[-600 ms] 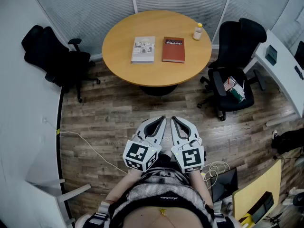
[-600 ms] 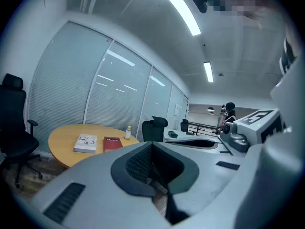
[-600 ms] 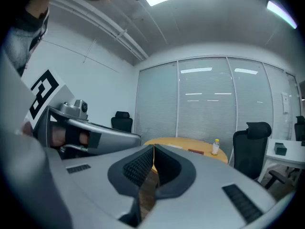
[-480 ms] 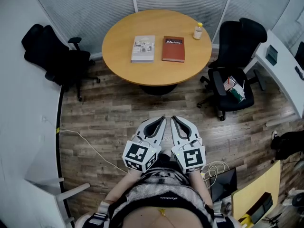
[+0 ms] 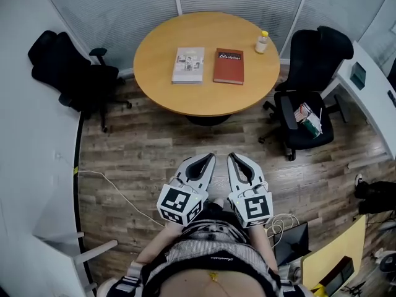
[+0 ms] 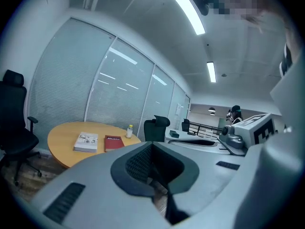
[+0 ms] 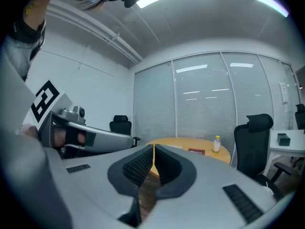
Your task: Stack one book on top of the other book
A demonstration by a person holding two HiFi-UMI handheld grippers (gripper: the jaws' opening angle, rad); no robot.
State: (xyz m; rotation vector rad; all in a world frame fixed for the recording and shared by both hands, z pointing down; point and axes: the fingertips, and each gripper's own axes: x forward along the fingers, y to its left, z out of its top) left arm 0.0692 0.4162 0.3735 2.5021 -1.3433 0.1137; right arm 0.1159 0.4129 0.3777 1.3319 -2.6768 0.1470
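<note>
Two books lie side by side on the round wooden table (image 5: 185, 94): a white book (image 5: 187, 64) on the left and a red book (image 5: 228, 65) on the right, a small gap between them. They also show far off in the left gripper view, the white book (image 6: 86, 141) beside the red book (image 6: 113, 142). My left gripper (image 5: 210, 157) and right gripper (image 5: 231, 156) are held close to the person's body, well short of the table, side by side. Both are shut with nothing between the jaws.
A small bottle with a yellow cap (image 5: 262, 41) stands at the table's far right edge. Black office chairs stand left (image 5: 71, 70) and right (image 5: 309, 88) of the table. A white cable (image 5: 117, 193) runs over the wood floor. A desk (image 5: 374, 91) lines the right wall.
The head view has shifted slightly; the grippers have spread a little apart and stay shut. The books have not moved.
</note>
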